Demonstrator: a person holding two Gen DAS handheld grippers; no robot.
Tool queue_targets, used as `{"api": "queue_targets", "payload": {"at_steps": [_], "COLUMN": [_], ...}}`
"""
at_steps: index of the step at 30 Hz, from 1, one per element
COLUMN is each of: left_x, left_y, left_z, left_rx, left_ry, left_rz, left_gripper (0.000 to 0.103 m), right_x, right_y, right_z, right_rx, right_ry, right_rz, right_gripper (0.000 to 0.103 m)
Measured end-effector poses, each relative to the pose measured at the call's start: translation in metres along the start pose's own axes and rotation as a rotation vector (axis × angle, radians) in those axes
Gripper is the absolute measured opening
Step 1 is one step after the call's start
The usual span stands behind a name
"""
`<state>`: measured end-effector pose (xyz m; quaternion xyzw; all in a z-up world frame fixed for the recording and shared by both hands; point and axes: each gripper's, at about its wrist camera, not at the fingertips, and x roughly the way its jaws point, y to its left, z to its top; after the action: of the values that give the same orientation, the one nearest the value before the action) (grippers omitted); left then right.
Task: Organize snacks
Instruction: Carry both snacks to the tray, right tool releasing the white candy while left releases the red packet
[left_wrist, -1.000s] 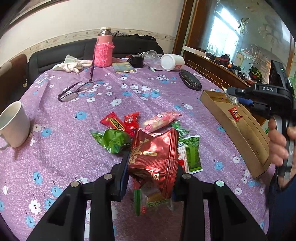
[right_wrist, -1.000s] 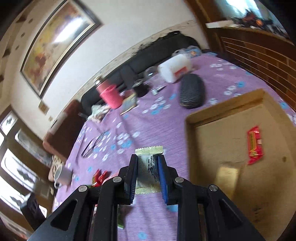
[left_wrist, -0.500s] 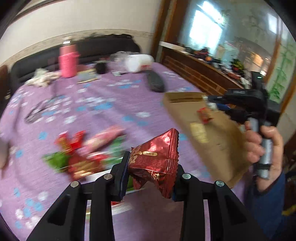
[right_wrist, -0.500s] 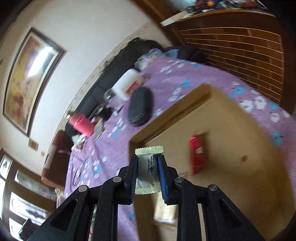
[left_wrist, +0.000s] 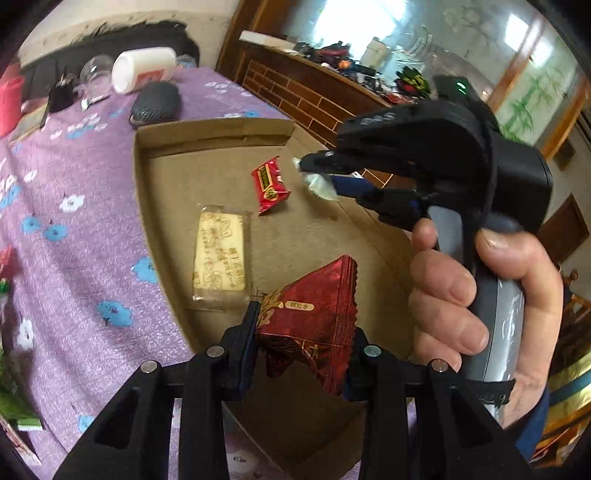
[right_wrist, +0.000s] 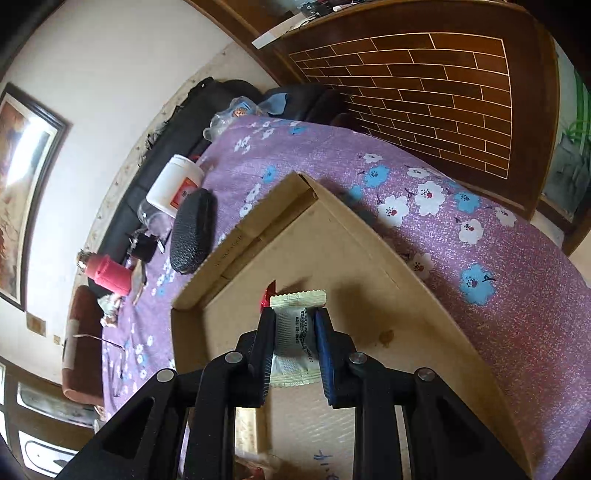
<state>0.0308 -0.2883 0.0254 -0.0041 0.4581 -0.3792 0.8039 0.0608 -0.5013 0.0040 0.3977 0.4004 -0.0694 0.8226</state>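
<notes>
Nearest in the left wrist view, the left gripper (left_wrist: 301, 332) tilts down over the near part of a shallow cardboard box (left_wrist: 166, 140), its two fingers clamped on the sides of a dark red foil snack packet (left_wrist: 310, 325) that hangs in the air above the box floor. Just right of it, a hand (left_wrist: 476, 295) wraps around the grey handle of the right gripper (left_wrist: 321, 173), thumb on the near side and fingers curled across the front; that tool reaches leftward over the box with its tips angled down.

In the right wrist view, the right gripper (right_wrist: 295, 332) has its fingers pressed on the two long edges of a small white sachet (right_wrist: 295, 332), whose crimped top edge stands clear above the fingertips, over the box's middle.

On the box floor beyond the red packet lies a pale biscuit in a clear wrapper (left_wrist: 219, 254), flat and lengthwise. Farther on and to its right lies a small red candy wrapper (left_wrist: 269, 184), just beneath the right tool's tips.

The box sits on a purple flowered tablecloth (left_wrist: 74, 240). Past its far wall lie a black glasses case (left_wrist: 157, 103) and a white jar (left_wrist: 144, 68) on its side.
</notes>
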Motion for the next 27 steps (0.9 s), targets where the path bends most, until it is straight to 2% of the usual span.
{"api": "queue_targets", "payload": {"at_steps": [4,12,27], "left_x": [0.000,-0.001,0.002], "left_y": [-0.002,-0.001,-0.001], "left_z": [-0.002,-0.002,-0.001], "left_rx": [0.023,0.037,0.044], "left_ry": [-0.015,-0.027,-0.046], "left_rz": [-0.004,-0.019,-0.004], "left_gripper": [0.033,0.033,0.033], "right_x": [0.011,0.017,0.013], "right_y": [0.001,0.001,0.004], "right_z": [-0.002,-0.004,-0.005], "right_rx": [-0.015,-0.019,-0.040], "right_ry": [0.034,0.043,0.043], "right_rz": [-0.021,-0.051,-0.050], "right_gripper": [0.023,0.023,0.023]}}
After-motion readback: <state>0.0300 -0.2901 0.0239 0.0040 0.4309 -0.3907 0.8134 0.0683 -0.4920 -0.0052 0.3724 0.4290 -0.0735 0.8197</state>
